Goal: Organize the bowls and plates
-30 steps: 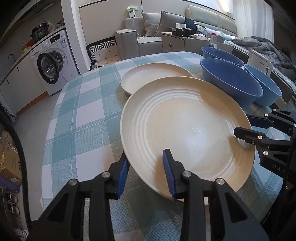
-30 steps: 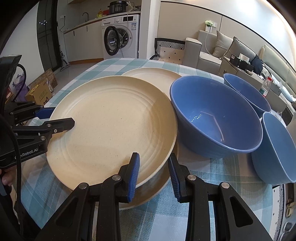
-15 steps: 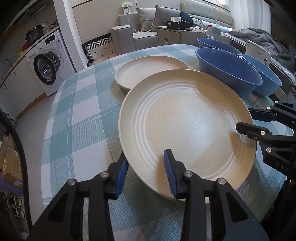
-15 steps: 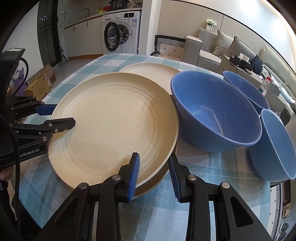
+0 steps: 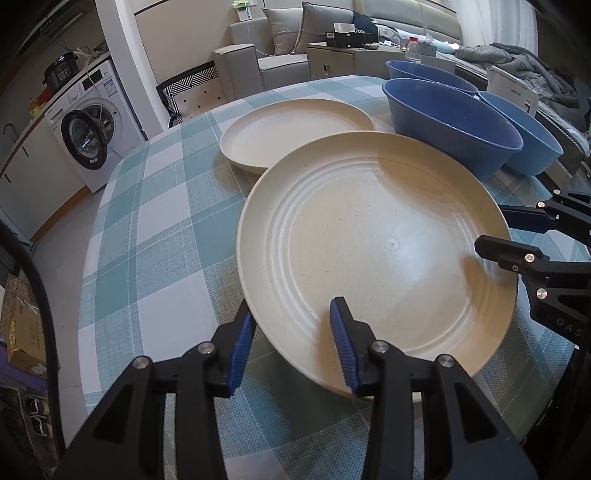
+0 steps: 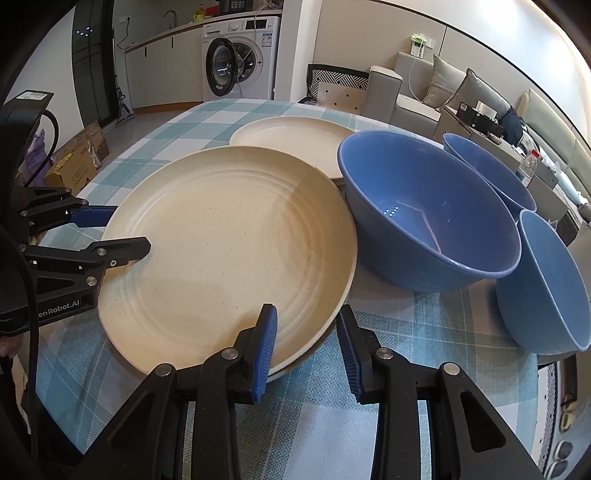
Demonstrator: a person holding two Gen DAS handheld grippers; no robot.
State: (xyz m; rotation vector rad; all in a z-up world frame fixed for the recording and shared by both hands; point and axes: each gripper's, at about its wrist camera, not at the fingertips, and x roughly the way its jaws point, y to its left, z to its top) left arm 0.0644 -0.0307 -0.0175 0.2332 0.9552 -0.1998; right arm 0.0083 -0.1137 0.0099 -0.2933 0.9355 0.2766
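A large cream plate (image 5: 376, 254) (image 6: 229, 251) is held between both grippers over the checked table. A second cream rim shows beneath it in the right wrist view. My left gripper (image 5: 291, 325) straddles the plate's near rim, one finger under it and one on top. My right gripper (image 6: 306, 328) straddles the opposite rim the same way. Both jaws stand wide, and I cannot tell whether they pinch the rim. A smaller cream plate (image 5: 295, 134) (image 6: 291, 134) lies behind. Three blue bowls (image 5: 450, 122) (image 6: 428, 214) stand to the right.
The table (image 5: 155, 229) has a blue-white checked cloth with bare room on its left half. A washing machine (image 5: 92, 129), a sofa (image 5: 280, 33) and a low cabinet (image 5: 332, 59) stand beyond the table. A cardboard box (image 6: 77, 166) lies on the floor.
The large plate and both grippers have shifted slightly toward the smaller plate and bowls. The jaws have not changed their spread.
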